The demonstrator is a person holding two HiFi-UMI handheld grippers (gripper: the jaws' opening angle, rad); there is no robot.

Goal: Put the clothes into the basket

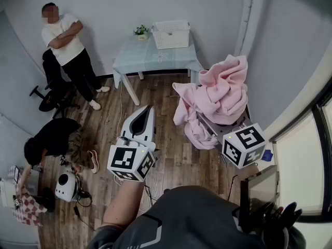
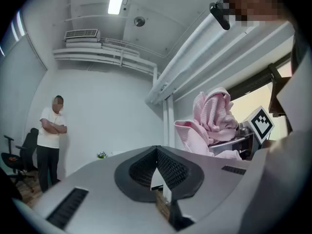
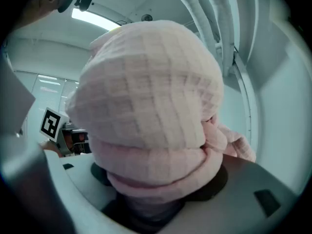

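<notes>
Pink clothes (image 1: 222, 92): bunched in my right claw (image 1: 211, 127), whose jaws stand wide and clamp the thick fold; the bundle hangs in the air to the right of the counter (image 1: 155, 58), well apart from the white basket (image 1: 170, 34); loose ends trail down toward the wooden floor (image 1: 161, 95). Left claw (image 1: 149, 109): my jaws pressed together, nothing between them, pointing toward the counter. The white basket sits at the counter's far side, beside a small plant (image 1: 141, 31). Background: one person (image 1: 65, 38) standing, arms folded; a second person (image 1: 52, 139) crouching.
</notes>
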